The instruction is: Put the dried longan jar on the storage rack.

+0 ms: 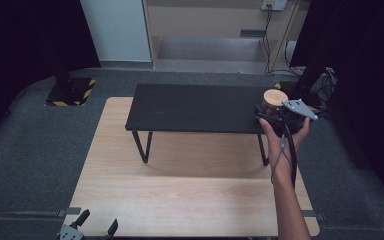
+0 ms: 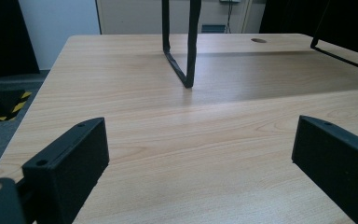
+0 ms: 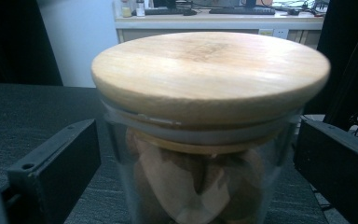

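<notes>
The clear glass jar with a round pale wooden lid (image 3: 205, 140) stands upright at the far right end of the black shelf top (image 1: 195, 107) — close to the shelf's right edge. The lid is seated flat on the jar mouth, with a pale seal ring showing just beneath it. Through the glass wall, brown irregular pieces fill the interior; what they are cannot be told. From above, the lid shows as a light tan disc.

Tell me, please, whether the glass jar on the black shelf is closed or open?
Closed: the wooden lid sits flat on the glass jar, its pale seal ring at the rim, brown contents inside. The jar stands upright on the black shelf.
</notes>
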The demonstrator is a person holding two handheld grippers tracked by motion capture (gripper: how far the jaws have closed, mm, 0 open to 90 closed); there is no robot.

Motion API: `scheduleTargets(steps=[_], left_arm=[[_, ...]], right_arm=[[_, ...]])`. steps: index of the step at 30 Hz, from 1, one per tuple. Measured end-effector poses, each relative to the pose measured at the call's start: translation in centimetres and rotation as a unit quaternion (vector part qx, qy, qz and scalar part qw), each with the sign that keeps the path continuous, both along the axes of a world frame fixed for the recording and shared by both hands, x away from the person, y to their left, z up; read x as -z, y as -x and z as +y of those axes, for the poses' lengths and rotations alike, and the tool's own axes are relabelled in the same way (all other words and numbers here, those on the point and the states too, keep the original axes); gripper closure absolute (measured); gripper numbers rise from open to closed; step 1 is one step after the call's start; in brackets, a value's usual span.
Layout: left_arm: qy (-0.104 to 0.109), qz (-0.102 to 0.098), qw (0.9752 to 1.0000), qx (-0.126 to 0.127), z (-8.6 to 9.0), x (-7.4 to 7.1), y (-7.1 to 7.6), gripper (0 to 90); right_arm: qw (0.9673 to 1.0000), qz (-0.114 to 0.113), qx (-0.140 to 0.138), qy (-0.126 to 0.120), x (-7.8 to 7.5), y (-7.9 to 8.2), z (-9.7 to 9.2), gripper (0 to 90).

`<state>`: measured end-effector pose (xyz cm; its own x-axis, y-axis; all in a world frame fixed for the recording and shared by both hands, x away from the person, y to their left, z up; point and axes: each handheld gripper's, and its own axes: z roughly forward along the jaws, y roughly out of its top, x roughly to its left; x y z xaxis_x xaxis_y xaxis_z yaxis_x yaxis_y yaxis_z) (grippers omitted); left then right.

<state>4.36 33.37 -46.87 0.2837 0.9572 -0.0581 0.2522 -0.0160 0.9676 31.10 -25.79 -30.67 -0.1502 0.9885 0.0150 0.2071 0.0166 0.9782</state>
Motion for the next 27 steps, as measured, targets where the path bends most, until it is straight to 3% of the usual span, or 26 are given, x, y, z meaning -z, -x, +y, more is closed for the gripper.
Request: scheduleTargets(steps=[13,27], left_arm=[[0.001,-0.003,1.0000,0.000,0.0,0.0,0.1,2.4],[0.000,-0.007,1.0000,0.002,-0.1,-0.2,0.3,2.4]], right_arm=[[1.0000,-0.002,-0.003,-0.005,-0.2,0.6,-0.3,0.8],[0.9997,-0.014,-0.016,-0.010,0.7,3.2,-0.7,0.7]])
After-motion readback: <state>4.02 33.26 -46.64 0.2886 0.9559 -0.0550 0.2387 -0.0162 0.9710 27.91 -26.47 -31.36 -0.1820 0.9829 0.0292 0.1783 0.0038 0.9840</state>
